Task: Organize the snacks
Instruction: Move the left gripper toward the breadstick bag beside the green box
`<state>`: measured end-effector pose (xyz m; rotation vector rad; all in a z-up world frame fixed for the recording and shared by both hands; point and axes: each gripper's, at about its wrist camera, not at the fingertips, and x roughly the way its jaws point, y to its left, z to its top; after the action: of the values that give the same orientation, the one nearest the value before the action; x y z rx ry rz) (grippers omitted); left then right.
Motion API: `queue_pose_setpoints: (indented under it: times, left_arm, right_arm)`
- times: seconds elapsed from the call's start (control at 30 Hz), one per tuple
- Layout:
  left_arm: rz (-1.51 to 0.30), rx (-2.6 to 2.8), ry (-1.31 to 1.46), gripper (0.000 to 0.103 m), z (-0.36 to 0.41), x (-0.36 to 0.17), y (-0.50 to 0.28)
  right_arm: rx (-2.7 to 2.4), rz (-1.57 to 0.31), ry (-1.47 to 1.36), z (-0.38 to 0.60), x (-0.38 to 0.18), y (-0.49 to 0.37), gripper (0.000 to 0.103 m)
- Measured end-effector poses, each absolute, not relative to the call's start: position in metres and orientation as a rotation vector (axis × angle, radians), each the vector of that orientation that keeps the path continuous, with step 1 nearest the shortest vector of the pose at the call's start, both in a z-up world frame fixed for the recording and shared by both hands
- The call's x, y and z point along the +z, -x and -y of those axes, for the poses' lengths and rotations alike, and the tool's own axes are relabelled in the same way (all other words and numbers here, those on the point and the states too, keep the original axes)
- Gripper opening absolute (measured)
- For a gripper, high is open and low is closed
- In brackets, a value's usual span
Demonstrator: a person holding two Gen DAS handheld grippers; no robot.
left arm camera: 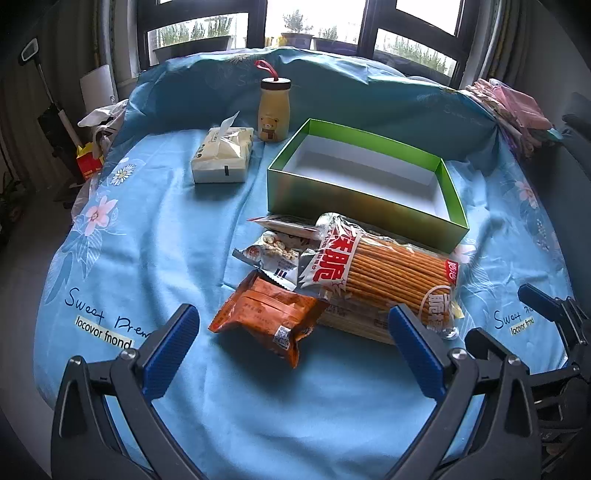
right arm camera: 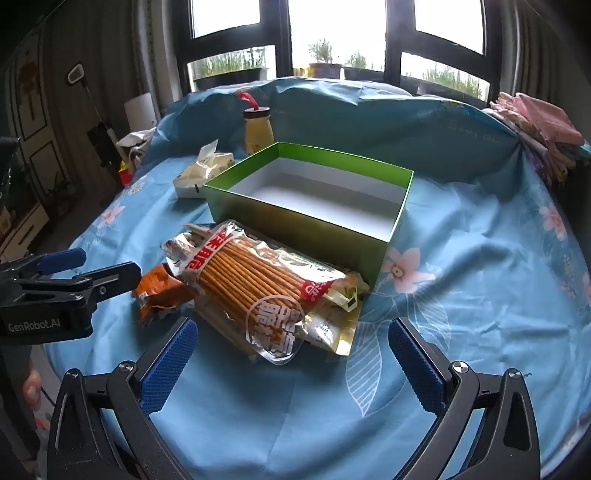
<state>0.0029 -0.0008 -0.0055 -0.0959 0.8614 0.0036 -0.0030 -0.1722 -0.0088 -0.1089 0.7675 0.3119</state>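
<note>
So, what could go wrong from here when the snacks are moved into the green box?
1. The biscuit stick bag lies on top of other packets; lifting it may drag the orange packet along, and squeezing may break the sticks.
2. The green box sits on soft, wrinkled bedding, so a bump could shift it.
3. Both the left gripper and right gripper are open near the pile and might collide.

Lighting: daylight from blown-out window (left arm camera: pixel 314 18) behind bed; soft shadows. Quality: sharp centre, fisheye-bent, dark corners.
</note>
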Motion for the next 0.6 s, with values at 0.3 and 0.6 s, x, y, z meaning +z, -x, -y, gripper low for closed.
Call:
queue_pose_setpoints:
  times: [0.3,0.6]
  left_arm:
    - [-0.87,-0.01,0.099,0.103,0.0009,-0.0087,-0.0066]
    - [-0.881,-0.016,0.098,0.103,-0.0001,-0.0126,-0.0105]
  right_arm:
    - [0.318,-0.772,0.105,0.1694,-0.0108,0.0023,0.103]
    - [0.32,-0.78,0.1,0.1687,-0.0133,0.0011,0.103]
